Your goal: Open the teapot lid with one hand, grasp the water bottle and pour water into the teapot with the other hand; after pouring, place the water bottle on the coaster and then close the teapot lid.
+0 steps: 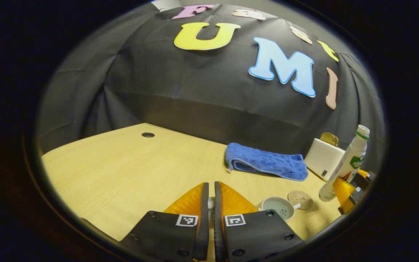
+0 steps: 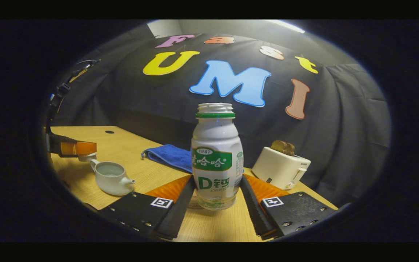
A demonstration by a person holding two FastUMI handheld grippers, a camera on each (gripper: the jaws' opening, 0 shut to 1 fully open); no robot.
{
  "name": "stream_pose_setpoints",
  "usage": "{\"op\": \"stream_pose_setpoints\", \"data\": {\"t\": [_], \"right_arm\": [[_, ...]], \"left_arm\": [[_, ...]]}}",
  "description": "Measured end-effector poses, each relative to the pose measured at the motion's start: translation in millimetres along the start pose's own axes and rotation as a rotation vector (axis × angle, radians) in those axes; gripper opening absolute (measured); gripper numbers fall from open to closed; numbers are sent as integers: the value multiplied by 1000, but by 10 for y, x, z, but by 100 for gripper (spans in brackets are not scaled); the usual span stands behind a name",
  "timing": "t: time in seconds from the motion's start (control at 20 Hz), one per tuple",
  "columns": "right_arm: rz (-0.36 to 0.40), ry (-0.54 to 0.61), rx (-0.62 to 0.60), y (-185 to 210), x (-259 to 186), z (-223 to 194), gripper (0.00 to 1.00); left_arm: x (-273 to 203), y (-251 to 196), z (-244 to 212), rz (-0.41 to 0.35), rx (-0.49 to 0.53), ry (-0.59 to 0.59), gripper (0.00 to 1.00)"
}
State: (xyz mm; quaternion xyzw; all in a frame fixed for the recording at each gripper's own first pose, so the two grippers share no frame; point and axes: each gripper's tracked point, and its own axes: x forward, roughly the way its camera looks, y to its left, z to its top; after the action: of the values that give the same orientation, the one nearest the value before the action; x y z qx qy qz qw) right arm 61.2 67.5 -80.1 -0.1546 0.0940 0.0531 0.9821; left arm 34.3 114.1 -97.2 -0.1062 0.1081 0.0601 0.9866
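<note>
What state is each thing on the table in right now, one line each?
Teapot: open, lid off, liquid inside.
Teapot lid: held above the teapot by the left gripper.
Water bottle: upright, uncapped, gripped by the right gripper.
Coaster: bare.
Blue towel: folded.
Toaster: toast in its slot.

Left gripper view: bare table (image 1: 115, 171) from 9 to 12 o'clock, free passage. Towel (image 1: 266, 162), toaster (image 1: 324, 157), water bottle (image 1: 346, 163), coaster (image 1: 300, 199), open teapot (image 1: 278, 207) crowd 1 to 3 o'clock
</note>
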Motion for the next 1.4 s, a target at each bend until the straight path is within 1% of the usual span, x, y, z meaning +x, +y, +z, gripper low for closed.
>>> {"op": "stream_pose_setpoints", "data": {"t": [0.05,0.15,0.2,0.25,0.35,0.45,0.5,0.6,0.65,0.7,0.75,0.8,0.85,0.9,1.0,1.05,1.1,1.15,1.2,1.25,1.35,1.4], "right_arm": [[1,0,3,-3,-8,0,75],[3,0,9,-15,-10,-10,75],[5,0,13,-22,-17,-7,75],[6,-2,17,-32,-31,0,75],[5,-8,23,-56,-53,19,75],[1,-15,31,-70,-82,31,75],[0,-17,38,-79,-91,32,75],[2,-16,51,-98,-93,34,75],[1,-15,57,-108,-96,41,75],[1,-13,61,-106,-93,38,75],[3,-12,65,-109,-97,41,75],[4,-11,68,-116,-96,38,75],[7,-9,70,-112,-96,33,75],[10,-8,71,-114,-91,34,75],[10,-7,72,-127,-88,32,75],[11,-8,78,-130,-90,34,75],[11,-9,80,-141,-99,48,75],[10,-10,80,-145,-101,41,75],[9,-10,81,-153,-110,40,75],[9,-9,82,-149,-101,37,75],[12,-7,87,-153,-99,46,75],[14,-7,89,-157,-98,40,75]], "left_arm": [[-9,-8,12,1,6,-2,13],[-21,-15,49,1,8,-11,17],[-24,-41,79,-4,4,-18,13],[-41,-76,104,-15,-1,-29,17],[-73,-180,164,-50,-9,-52,17],[-92,-303,183,-86,-2,-71,10],[-98,-367,204,-102,7,-80,13],[-124,-512,225,-135,33,-97,13],[-141,-585,229,-151,52,-107,17],[-154,-656,244,-166,71,-116,13],[-162,-724,238,-177,89,-124,13],[-168,-785,237,-185,105,-129,17],[-159,-847,226,-198,120,-132,13],[-161,-914,225,-211,131,-132,17],[-170,-1050,172,-235,160,-132,17],[-157,-1105,146,-239,184,-128,17],[-143,-1116,133,-234,200,-128,10],[-145,-1123,134,-232,212,-132,13],[-144,-1145,136,-235,214,-134,13],[-149,-1166,133,-243,210,-137,17],[-154,-1239,118,-264,204,-138,17],[-146,-1241,118,-258,217,-136,16]]}}
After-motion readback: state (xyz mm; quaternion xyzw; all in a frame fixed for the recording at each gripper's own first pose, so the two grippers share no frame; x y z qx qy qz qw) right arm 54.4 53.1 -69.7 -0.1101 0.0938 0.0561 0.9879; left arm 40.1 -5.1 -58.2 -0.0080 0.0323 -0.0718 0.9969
